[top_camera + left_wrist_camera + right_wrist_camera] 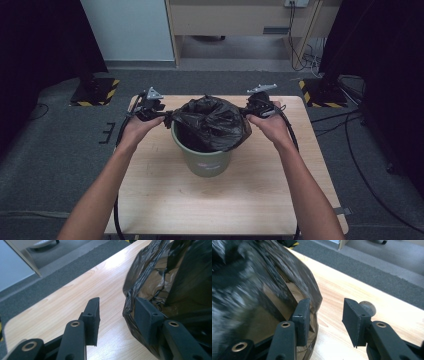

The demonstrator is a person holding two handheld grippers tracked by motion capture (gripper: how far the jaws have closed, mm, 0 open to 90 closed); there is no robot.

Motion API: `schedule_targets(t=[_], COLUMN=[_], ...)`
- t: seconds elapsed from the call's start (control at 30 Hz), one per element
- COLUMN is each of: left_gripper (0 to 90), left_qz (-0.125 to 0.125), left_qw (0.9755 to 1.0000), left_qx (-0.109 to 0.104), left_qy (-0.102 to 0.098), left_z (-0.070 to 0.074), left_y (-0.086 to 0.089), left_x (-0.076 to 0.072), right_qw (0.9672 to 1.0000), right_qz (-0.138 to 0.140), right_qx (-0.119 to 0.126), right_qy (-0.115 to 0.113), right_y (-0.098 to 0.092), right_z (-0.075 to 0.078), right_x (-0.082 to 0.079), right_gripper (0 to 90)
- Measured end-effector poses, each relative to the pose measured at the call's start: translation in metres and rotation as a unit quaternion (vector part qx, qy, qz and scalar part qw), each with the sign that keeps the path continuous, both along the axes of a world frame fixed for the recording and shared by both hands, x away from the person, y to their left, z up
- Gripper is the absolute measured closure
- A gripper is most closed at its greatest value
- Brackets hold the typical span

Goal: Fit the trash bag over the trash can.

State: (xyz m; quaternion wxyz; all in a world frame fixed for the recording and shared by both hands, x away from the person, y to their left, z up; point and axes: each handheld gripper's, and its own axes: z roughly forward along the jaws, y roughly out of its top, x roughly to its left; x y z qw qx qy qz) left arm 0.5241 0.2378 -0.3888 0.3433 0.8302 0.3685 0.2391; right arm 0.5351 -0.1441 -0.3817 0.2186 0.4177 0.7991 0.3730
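Green bucket (pixel 206 159) (pink label unreadable) mid-table, black bag (pixel 212 122) lining it; left gripper (pixel 159 116) at nine o'clock, right gripper (pixel 249 112) at three, both with jaws apart, gripping nothing.

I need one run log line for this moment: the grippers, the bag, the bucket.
left gripper: open, bag beside one jaw | right gripper: open | black bag: in green bucket | bucket: on table

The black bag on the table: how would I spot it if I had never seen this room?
Find the light wooden table on the grey carpet. Near its far middle stands a green bucket, between a person's two hands. The black bag is the crinkled, shiny plastic spilling over that bucket's rim, the only dark, soft thing on the table.
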Motion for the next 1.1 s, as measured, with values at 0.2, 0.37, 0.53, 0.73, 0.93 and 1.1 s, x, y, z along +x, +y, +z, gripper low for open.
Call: schedule_targets(t=[0.2,0.37,0.53,0.73,0.93,1.1], left_gripper=[54.6,54.2,52.7,50.3,46.5,43.7], left_qz=[-0.005,-0.003,-0.003,-0.018,-0.023,-0.030], left_qw=[0.9998,0.9993,0.9992,0.9990,0.9988,0.9989], left_qx=[-0.007,-0.017,-0.016,-0.014,-0.019,-0.018], left_qy=[-0.018,-0.032,-0.035,-0.040,-0.039,-0.032], left_z=[0.015,0.026,0.032,0.028,0.017,0.010], left_y=[0.005,0.011,0.016,0.019,0.025,0.028], left_x=[-0.007,-0.017,-0.029,-0.049,-0.057,-0.056], right_qw=[0.9999,0.9997,0.9996,0.9995,0.9991,0.9978], right_qz=[-0.006,-0.011,-0.007,0.007,0.029,0.063], right_qx=[0.008,0.014,0.010,0.012,0.021,0.001], right_qy=[-0.009,-0.017,-0.024,-0.027,-0.023,-0.017], right_y=[-0.006,-0.015,-0.025,-0.039,-0.048,-0.048], right_z=[0.011,0.021,0.032,0.027,0.011,-0.006], right_x=[-0.006,-0.016,-0.032,-0.062,-0.085,-0.097], right_gripper=[55.9,56.4,56.4,57.0,57.0,53.4])
